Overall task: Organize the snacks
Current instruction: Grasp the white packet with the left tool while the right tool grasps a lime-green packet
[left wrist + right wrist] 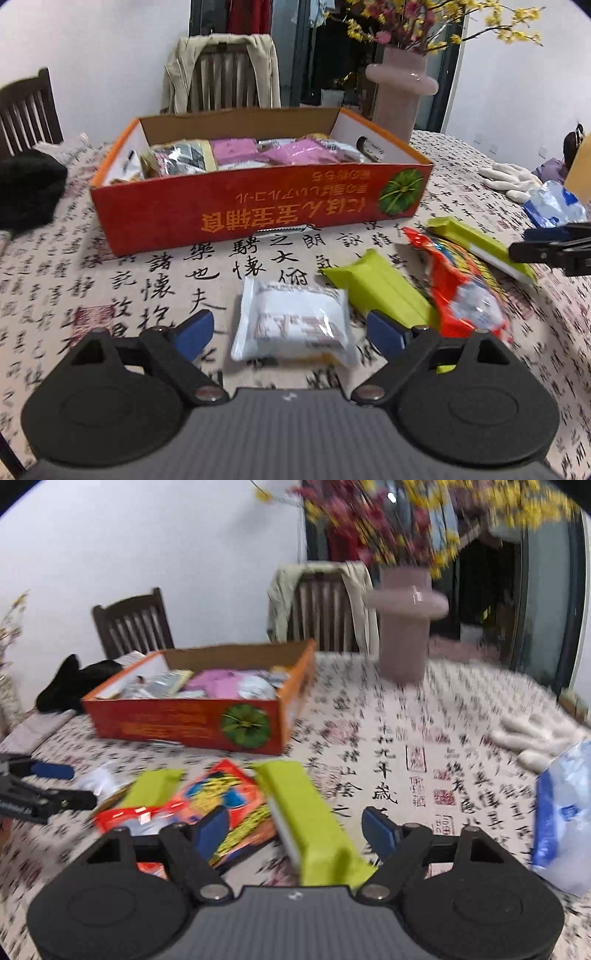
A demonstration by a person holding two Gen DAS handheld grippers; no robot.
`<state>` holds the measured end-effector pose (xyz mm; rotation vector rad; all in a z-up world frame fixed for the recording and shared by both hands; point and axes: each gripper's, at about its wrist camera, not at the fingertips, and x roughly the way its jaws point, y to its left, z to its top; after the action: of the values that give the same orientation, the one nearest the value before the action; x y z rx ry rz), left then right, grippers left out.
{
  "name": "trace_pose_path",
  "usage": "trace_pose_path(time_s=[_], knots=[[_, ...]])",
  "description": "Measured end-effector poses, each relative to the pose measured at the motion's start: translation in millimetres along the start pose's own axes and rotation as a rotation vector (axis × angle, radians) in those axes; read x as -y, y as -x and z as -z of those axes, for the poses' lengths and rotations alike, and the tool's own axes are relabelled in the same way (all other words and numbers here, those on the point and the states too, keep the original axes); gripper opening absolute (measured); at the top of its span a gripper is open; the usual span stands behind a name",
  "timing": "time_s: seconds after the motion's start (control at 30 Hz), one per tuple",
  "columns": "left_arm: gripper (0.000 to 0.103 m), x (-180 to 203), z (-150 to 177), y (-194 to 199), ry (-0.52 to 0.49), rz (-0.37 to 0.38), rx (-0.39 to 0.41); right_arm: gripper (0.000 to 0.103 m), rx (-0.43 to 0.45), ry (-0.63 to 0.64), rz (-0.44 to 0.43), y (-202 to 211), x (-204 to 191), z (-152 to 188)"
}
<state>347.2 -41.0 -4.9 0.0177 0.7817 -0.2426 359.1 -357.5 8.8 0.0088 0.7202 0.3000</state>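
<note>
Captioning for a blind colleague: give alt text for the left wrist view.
Open left tongs straddle a white snack packet on a calligraphy-print tablecloth. Behind sits a red box of snacks; green packets and a red bag lie right.

We hold the left gripper (291, 334) low and level, its blue-padded fingers (195, 332) spread wide with nothing clamped between them. The right gripper (295, 829) is likewise spread wide, its fingers (212, 829) gripping nothing.
</note>
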Motion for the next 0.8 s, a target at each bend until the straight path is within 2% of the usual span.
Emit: trace_pose_path(time_s=[0.03,0.17,0.23,0.27,0.3,0.33,0.5,0.63,0.8], knots=[[0.079,-2.4,-1.4,-5.3,0.004,-0.003,-0.015,0.072,-0.020,-0.007,0.004,-11.3,3.7,-2.0],[0.063,-7.2,-3.9,-12.3,-0.011,0.024,-0.014,0.065,-0.049,-0.023,-0.010,-39.6,8.9,-3.2],[0.048,-8.8,-4.0,-12.6,-0.007,0.027,-0.005,0.057,-0.033,-0.029,-0.004,-45.0,8.9,-2.5],[0.042,-9.9,-4.2,-12.7,-0.003,0.019,-0.001,0.049,-0.024,-0.035,0.006,-47.0,10.0,-3.3],[0.030,-11.2,-4.2,-12.2,0.004,0.014,0.000,0.037,-0.011,-0.045,0.024,-48.3,11.1,-3.2],[0.025,-13.2,-4.5,-11.2,0.018,0.015,-0.003,0.035,-0.001,-0.056,0.042,-48.8,12.1,-2.9],[0.024,-20.7,0.2,8.2,0.084,0.023,0.015,0.033,0.028,-0.070,0.069,-33.7,7.8,3.0],[0.024,-20.6,7.5,39.5,0.121,0.043,0.059,0.033,0.079,-0.060,0.090,2.1,-5.2,14.3],[0.024,-17.5,19.8,81.9,0.141,0.074,0.125,0.033,0.123,-0.072,0.050,49.2,-32.5,36.6]])
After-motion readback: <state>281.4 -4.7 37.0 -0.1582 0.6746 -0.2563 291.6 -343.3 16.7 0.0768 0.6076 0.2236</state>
